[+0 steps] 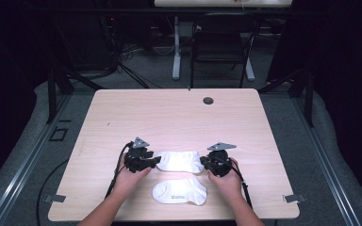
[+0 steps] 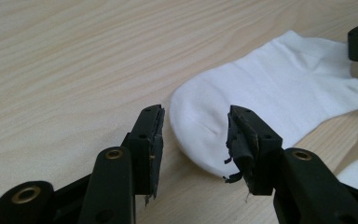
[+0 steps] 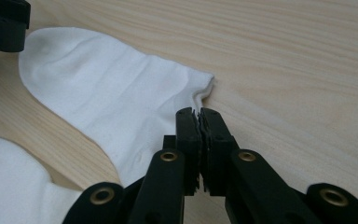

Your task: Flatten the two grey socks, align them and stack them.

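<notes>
Nearest lay one soft white cotton sock. Just beyond, another flat white sock stretched between both claws. Left gripper stood spread around its rounded toe; right gripper pinched its cuff.

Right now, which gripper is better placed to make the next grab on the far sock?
Left. The left gripper is open around the far sock toe; the right gripper is already shut on its cuff.

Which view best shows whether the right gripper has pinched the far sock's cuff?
The right gripper view: the right gripper is shut on the far sock at its cuff edge. The high view shows them small; the left gripper view shows mainly the toe.
</notes>
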`<state>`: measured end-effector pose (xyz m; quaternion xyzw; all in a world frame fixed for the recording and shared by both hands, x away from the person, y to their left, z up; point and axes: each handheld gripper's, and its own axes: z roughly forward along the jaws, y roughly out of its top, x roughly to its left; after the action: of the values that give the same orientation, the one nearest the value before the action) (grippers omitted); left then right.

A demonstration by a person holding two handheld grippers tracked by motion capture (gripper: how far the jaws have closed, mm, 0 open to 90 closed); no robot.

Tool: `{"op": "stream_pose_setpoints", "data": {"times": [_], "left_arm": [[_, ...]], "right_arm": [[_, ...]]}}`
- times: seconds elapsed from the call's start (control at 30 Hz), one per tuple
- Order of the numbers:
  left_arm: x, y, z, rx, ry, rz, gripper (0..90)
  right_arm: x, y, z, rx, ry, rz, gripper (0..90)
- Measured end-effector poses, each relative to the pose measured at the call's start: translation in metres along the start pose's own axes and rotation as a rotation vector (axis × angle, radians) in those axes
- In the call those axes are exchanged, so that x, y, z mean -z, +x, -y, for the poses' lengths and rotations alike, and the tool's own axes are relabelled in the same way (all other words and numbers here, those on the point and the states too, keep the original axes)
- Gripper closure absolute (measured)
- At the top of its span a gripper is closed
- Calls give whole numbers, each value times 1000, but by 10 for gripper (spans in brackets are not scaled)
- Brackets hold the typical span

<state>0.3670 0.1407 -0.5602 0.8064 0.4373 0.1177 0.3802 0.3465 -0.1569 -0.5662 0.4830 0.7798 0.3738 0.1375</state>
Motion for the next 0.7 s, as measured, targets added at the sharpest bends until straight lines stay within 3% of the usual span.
{"op": "stream_pose_setpoints", "data": {"times": [0.23,0.57,0.7], "left_arm": [[-4,2,1,2,31,7,616],[-8,3,3,11,50,4,786],[-9,4,3,15,51,8,817]], "right_arm": [[1,-1,1,-15,2,-4,872],[1,-4,2,-32,-5,-9,870],[0,-4,2,-31,-3,-13,811]]}}
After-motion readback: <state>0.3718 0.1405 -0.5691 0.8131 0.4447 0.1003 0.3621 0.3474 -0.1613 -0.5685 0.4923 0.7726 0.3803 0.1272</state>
